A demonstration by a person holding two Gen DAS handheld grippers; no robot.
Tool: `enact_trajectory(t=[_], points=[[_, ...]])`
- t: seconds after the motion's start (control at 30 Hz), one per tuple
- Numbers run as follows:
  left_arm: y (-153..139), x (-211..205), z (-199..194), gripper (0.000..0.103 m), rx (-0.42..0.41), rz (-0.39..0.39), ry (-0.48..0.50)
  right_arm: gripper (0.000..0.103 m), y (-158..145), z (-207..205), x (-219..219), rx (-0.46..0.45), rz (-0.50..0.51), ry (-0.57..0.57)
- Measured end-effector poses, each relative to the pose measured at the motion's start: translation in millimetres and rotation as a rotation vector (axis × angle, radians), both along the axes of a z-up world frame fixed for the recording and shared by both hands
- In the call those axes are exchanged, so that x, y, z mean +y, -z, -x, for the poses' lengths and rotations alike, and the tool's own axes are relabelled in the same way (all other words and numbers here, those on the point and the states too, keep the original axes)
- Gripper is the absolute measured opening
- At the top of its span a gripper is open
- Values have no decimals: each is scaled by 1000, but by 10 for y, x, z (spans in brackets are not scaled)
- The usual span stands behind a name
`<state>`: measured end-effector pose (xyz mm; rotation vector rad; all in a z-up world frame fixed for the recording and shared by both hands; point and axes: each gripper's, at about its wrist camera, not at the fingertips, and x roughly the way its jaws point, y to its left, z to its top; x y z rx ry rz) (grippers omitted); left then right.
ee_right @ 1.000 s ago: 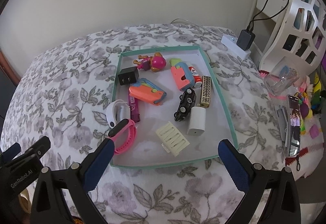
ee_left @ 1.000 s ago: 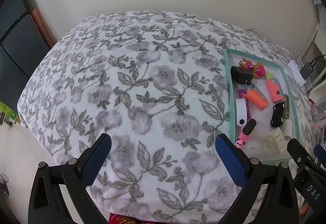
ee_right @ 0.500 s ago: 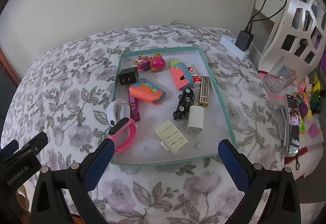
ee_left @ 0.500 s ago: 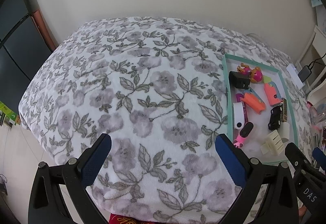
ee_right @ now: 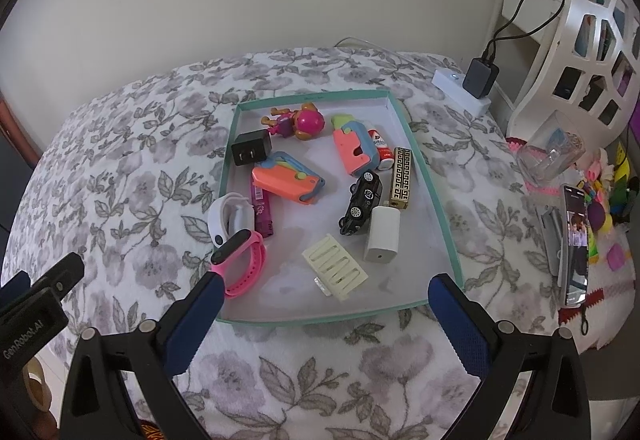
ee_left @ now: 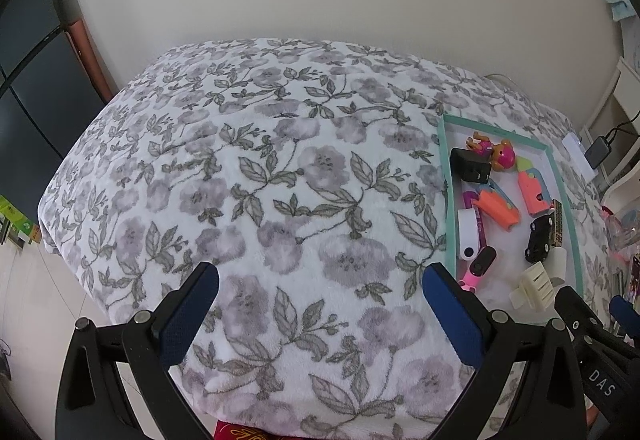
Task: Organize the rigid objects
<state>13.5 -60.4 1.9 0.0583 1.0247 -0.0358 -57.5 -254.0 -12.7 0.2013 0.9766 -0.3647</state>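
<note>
While nothing is gripped, step: approach;
Jaws: left gripper [ee_left: 320, 282] and right gripper [ee_right: 322, 290] both apart, empty;
Next: descend into tray [ee_right: 436, 199], likely onto cream clip [ee_right: 335, 266].

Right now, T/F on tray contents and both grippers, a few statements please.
1. Both grippers are open and hold nothing. True: the left gripper and the right gripper each show their blue pads spread wide with only blanket or tray between them.
2. The black toy car lies on the blanket outside the tray. False: it lies inside the teal-rimmed tray, beside the gold patterned lighter.
3. The pink smart band sits at the tray's near left corner. True.
4. The black plug adapter is plugged into the power strip. False: it lies loose in the tray; a different black charger sits in the white power strip.
</note>
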Motion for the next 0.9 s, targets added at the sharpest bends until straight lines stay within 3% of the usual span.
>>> enact_trajectory(t=[0.73, 0.9], points=[[11, 4, -14, 102, 4, 8, -3, 103, 45, -32, -40, 7, 3, 0], [-88, -5, 26, 102, -58, 1, -11, 103, 47, -26, -41, 8, 6, -5]])
